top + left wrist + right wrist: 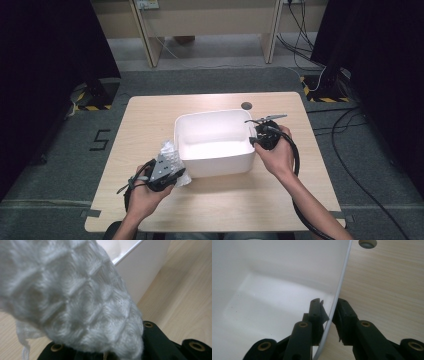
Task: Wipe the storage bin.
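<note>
White knit cloth (pixel 75 297) bunched beside white bin (pixel 215 165), at its front-left corner.

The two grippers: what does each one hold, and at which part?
The left gripper holds a white knitted cloth by one bunched end. The right gripper clamps the white tub by its right wall's rim.

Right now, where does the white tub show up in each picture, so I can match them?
High view: the white tub sits mid-table, its right wall pinched by the right gripper.
Left gripper view: upper right, behind the grey knitted cloth.
Right gripper view: left side, with its wall running between the jaws.
Shared landmark: the wooden table.
</note>
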A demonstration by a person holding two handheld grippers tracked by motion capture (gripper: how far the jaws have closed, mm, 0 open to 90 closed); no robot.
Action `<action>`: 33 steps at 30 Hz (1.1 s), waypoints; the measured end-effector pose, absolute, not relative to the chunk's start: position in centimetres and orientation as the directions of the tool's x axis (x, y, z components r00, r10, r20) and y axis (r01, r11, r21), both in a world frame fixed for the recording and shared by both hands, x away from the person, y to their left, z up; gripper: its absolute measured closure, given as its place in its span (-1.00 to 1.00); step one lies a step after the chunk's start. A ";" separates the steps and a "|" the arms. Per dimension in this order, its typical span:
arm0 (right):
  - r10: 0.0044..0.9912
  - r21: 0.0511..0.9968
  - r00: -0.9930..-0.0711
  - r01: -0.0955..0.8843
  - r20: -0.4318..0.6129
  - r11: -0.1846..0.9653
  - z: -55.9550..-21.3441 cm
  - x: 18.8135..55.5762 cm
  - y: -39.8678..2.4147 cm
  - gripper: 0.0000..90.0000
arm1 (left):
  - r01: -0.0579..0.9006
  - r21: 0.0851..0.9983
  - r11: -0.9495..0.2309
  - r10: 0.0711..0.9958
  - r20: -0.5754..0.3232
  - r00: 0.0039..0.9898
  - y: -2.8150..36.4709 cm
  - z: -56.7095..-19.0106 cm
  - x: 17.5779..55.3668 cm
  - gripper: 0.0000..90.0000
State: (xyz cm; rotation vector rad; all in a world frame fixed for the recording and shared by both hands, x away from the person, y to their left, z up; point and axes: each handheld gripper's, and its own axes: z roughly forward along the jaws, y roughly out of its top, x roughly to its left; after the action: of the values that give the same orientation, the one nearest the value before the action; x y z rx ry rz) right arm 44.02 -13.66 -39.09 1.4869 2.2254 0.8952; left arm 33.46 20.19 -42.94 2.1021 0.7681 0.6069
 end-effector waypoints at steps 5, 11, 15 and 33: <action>0.912 0.658 -0.402 0.710 0.084 0.252 -39.1 44.0 -13.3 0.63 | 0.329 0.803 -0.498 0.709 0.157 0.688 20.3 -43.1 34.7 0.78; 0.912 0.661 -0.401 0.708 0.088 0.248 -39.2 44.3 -13.4 0.59 | 0.330 0.791 -0.515 0.694 0.158 0.703 20.2 -43.4 35.9 0.78; 0.911 0.661 -0.404 0.707 0.086 0.251 -39.2 44.3 -13.3 0.59 | 0.332 0.784 -0.525 0.689 0.163 0.706 20.0 -43.5 36.1 0.79; 0.906 0.666 -0.414 0.701 0.087 0.256 -39.3 44.3 -13.3 0.57 | 0.379 0.737 -0.560 0.680 0.147 0.718 19.7 -45.9 37.0 0.79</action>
State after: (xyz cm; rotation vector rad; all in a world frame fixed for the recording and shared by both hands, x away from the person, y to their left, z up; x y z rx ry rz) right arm 44.32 -13.33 -39.25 1.4793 2.2188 0.9236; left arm 37.01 19.67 -45.91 2.2171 0.7993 0.5510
